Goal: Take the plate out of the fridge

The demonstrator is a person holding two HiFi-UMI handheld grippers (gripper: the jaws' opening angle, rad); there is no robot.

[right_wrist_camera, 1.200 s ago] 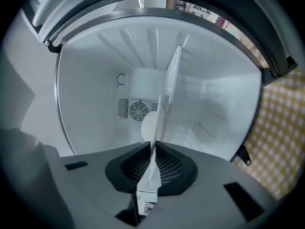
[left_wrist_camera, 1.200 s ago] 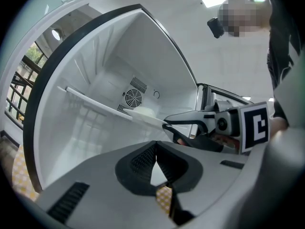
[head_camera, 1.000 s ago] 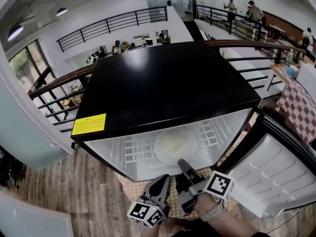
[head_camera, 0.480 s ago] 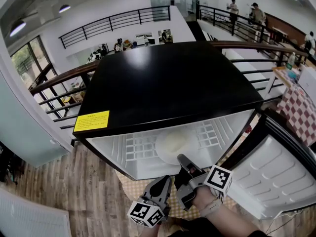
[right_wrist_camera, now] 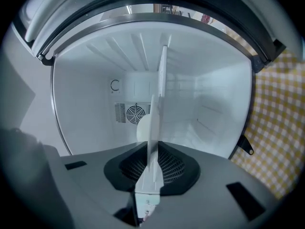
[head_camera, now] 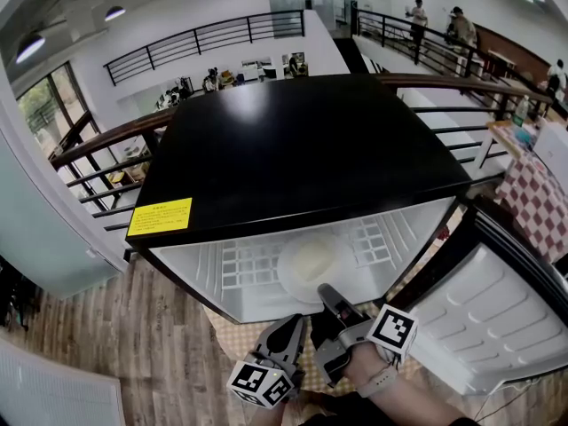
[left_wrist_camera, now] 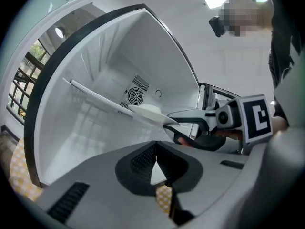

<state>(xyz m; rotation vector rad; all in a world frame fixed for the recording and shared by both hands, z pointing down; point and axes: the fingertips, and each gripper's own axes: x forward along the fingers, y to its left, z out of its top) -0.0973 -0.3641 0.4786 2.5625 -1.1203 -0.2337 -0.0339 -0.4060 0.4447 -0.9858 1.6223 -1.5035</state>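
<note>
A black-topped small fridge point(head_camera: 293, 140) stands open, its door point(head_camera: 497, 300) swung out to the right. A white plate point(head_camera: 311, 257) lies on the white wire shelf point(head_camera: 240, 264) inside. My right gripper point(head_camera: 327, 293) reaches in and is shut on the plate's near rim, one jaw above and one below. In the left gripper view the same plate point(left_wrist_camera: 150, 112) sits in the right gripper point(left_wrist_camera: 174, 127). The right gripper view has the plate point(right_wrist_camera: 144, 123) edge-on between the pads. My left gripper point(head_camera: 295, 325) hangs back in front of the fridge, shut and holding nothing.
A yellow chequered mat point(head_camera: 240, 340) lies under the fridge on the wood floor. A railing point(head_camera: 106, 149) runs behind the fridge. A red chequered table point(head_camera: 541, 193) stands at the right. The fridge's back wall has a round fan grille point(right_wrist_camera: 134, 113).
</note>
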